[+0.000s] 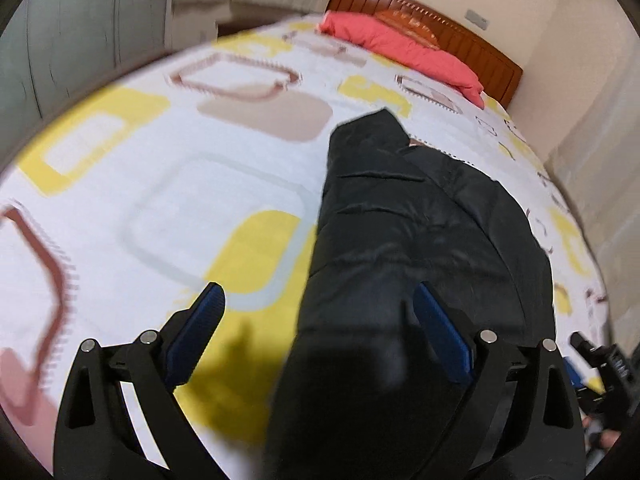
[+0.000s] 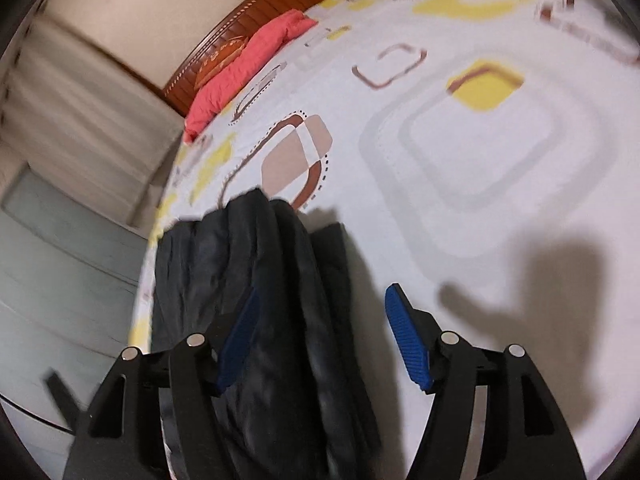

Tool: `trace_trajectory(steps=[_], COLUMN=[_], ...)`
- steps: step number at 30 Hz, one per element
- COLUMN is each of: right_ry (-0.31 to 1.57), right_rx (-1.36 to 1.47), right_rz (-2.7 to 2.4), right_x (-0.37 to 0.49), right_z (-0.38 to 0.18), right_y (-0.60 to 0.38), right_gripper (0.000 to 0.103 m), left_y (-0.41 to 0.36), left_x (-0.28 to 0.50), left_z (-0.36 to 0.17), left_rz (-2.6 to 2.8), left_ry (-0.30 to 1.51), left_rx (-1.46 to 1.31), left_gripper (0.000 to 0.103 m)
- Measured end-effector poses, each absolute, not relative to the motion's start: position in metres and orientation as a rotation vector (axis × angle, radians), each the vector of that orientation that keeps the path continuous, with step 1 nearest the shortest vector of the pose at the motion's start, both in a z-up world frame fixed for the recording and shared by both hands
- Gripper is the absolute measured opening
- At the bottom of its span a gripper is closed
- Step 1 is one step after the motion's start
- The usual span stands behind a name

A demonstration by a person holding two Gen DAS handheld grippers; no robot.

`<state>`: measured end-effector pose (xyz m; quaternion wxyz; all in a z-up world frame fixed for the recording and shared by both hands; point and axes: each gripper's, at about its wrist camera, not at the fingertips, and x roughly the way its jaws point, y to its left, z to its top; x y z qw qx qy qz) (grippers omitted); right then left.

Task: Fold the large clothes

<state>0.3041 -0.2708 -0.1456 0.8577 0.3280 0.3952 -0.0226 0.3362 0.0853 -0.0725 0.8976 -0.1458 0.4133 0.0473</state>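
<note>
Both grippers, left [image 1: 318,300] & right [image 2: 322,300], fingers spread, holding nothing; black jacket [image 1: 420,220] lies folded on bed [image 1: 160,200], prob. released.

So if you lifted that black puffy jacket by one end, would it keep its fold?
Probably not. The black jacket lies in soft quilted bulges on the bed sheet, so it would likely sag and unfold. Its faint sheen suggests slippery fabric. It looks light for its bulk.
</note>
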Motion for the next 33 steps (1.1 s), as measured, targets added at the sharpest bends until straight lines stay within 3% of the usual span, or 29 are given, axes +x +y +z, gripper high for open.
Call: trace_trajectory(steps=[4,16,33], right_ry=[0.787,0.624,0.58], right_rx=[0.528,0.202,0.134], right_rz=[-0.103,-0.16,-0.154], right_x=[0.26,0.152,0.119], right_z=[-0.119,-0.069,-0.064], right_y=[-0.247,-0.178,-0.152], right_gripper=[0.072,0.074,0.074], left_y=[0.074,0.05,0.034], left_x=[0.288,0.168,0.133], left_z=[-0.046,-0.001,0.001], left_rz=[0.131,0.132,0.107], left_ry=[0.774,0.609,0.591], left_rx=[-0.224,-0.127,-0.067], left_gripper=[0.096,0.1,0.1])
